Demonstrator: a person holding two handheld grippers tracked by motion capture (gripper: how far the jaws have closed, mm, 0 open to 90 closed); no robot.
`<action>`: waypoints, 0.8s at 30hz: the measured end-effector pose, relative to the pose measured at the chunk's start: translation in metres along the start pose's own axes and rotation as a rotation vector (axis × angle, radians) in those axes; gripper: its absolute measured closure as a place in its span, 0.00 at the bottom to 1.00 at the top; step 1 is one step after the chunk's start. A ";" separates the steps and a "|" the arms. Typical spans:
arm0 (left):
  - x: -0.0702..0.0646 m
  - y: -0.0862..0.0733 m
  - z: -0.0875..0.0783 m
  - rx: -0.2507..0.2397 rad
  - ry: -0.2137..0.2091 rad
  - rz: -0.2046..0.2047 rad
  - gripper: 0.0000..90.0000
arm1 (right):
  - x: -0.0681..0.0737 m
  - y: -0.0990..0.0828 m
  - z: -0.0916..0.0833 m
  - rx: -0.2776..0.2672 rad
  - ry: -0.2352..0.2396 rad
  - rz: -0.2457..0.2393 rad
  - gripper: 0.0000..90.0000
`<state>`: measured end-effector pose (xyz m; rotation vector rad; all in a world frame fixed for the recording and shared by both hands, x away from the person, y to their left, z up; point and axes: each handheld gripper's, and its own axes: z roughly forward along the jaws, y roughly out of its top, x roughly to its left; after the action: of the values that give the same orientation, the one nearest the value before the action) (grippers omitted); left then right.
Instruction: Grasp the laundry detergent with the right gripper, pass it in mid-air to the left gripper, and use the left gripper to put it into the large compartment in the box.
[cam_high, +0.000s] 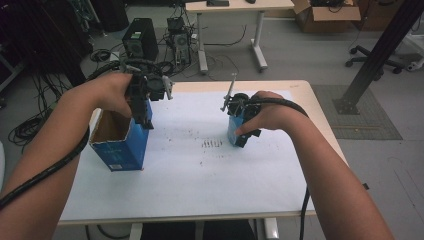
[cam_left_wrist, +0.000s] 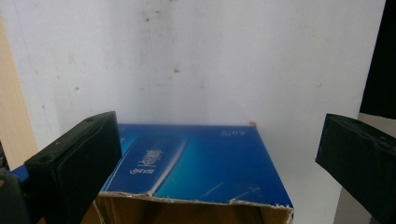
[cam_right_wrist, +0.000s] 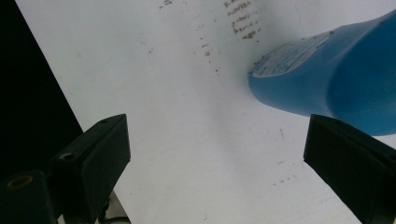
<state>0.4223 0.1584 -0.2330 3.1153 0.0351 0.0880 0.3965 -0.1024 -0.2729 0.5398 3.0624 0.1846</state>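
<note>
The worktop (cam_high: 305, 95) is showing a pale wooden edge around a white sheet (cam_high: 200, 180) that is covering nearly all of its top. The sheet is lying flat, carrying a patch of dark smudges (cam_high: 212, 144) near its middle and fainter specks scattered around it. An open blue carton (cam_high: 122, 150) is standing directly on the sheet toward nine o'clock, its torn cardboard mouth facing up. A blue container (cam_high: 234, 131) is resting on the sheet toward two o'clock of the smudges, well apart from the carton. In the right gripper view its labelled end (cam_right_wrist: 292, 56) is lying just beside the smudges.
</note>
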 end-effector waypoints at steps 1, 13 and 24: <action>0.000 0.000 0.000 0.001 0.001 0.001 0.00 | 0.000 0.000 0.001 0.003 -0.001 0.001 0.08; 0.000 -0.002 0.002 0.008 -0.002 0.005 0.00 | 0.000 0.001 0.001 0.009 -0.003 -0.001 0.08; -0.009 0.001 0.009 0.000 -0.014 0.020 0.00 | 0.003 -0.003 0.006 0.025 -0.004 0.004 0.08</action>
<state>0.4134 0.1573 -0.2423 3.1165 0.0032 0.0674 0.3932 -0.1033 -0.2797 0.5462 3.0644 0.1455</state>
